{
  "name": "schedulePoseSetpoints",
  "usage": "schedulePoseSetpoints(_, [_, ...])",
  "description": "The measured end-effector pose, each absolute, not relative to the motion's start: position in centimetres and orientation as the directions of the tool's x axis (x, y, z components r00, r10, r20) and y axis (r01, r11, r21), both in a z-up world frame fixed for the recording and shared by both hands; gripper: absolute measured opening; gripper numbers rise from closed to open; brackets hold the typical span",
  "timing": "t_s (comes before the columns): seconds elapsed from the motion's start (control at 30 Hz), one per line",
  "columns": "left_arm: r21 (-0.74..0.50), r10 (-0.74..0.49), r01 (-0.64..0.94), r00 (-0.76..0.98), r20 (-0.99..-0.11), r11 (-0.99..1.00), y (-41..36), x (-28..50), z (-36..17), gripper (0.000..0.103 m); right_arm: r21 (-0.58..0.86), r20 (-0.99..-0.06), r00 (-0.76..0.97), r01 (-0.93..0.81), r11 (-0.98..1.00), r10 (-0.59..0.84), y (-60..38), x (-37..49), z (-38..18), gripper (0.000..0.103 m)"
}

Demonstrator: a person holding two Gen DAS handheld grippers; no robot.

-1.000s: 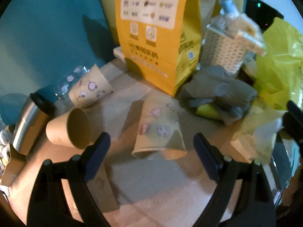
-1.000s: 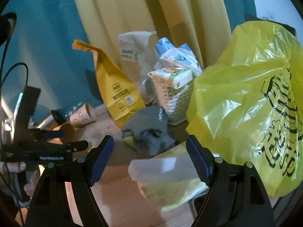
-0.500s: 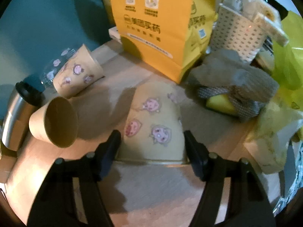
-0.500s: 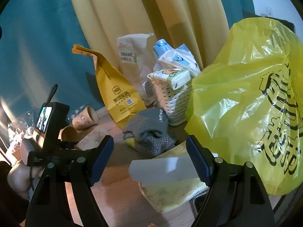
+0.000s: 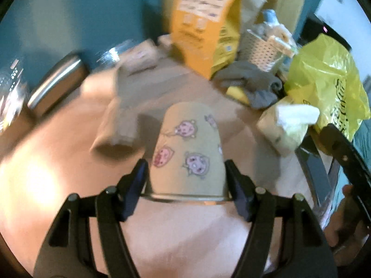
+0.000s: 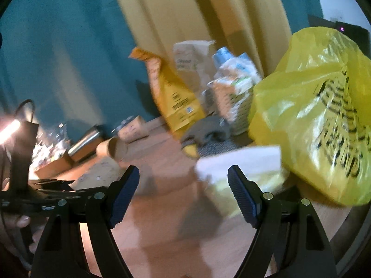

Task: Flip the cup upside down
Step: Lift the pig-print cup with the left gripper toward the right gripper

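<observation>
In the left wrist view, the cartoon-printed cup sits at frame center, rim nearest the camera, the left tool clamping its sides; a white basket at upper right holds packets. In the right wrist view, the right tool at lower center gapes wide, holding nothing above the table.

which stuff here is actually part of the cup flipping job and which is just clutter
In the job:
- cartoon-print paper cup, gripped near its rim
- left gripper, shut on that cup

Just lying about:
- plain brown cup on its side
- steel flask
- orange paper bag
- white basket
- grey cloth
- yellow plastic bag
- right gripper, open and idle
</observation>
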State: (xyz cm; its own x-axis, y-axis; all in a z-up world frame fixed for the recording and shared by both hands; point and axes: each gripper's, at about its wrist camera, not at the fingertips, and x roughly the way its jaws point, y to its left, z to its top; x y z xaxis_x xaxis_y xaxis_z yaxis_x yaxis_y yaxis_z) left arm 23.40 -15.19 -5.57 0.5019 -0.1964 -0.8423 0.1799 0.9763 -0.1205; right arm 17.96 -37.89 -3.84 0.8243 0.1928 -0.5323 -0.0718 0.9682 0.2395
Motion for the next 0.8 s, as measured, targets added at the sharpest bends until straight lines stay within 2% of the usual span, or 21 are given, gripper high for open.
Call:
schedulePoseSetpoints(0.2, [-0.218, -0.177, -0.021, 0.511, -0.841, 0.976, -8.0, 14.5, -6.6, 0.068, 0.265, -0.595, 0.739, -0.19, 0.945, 0.316, -32.6, 14.2, -6.3, 0.081])
schedulePoseSetpoints(0.37, [-0.227, -0.111, -0.143, 0.557, -0.823, 0.963, -3.2, 7.9, -7.0, 0.069, 0.271, -0.657, 0.636, -0.302, 0.914, 0.405, -27.1, 12.1, -8.5, 0.081])
schedulePoseSetpoints(0.5, [-0.237, -0.081, -0.215, 0.555, -0.828, 0.947, 0.3, 5.8, -8.3, 0.069, 0.268, -0.674, 0.583, -0.379, 0.886, 0.453, -22.9, 10.8, -8.9, 0.081])
schedulePoseSetpoints(0.8, [-0.3, -0.118, -0.262, 0.54, -0.834, 0.917, 4.9, 3.7, -10.1, 0.069, 0.239, -0.719, 0.513, -0.452, 0.859, 0.47, -17.2, 10.7, -9.9, 0.081])
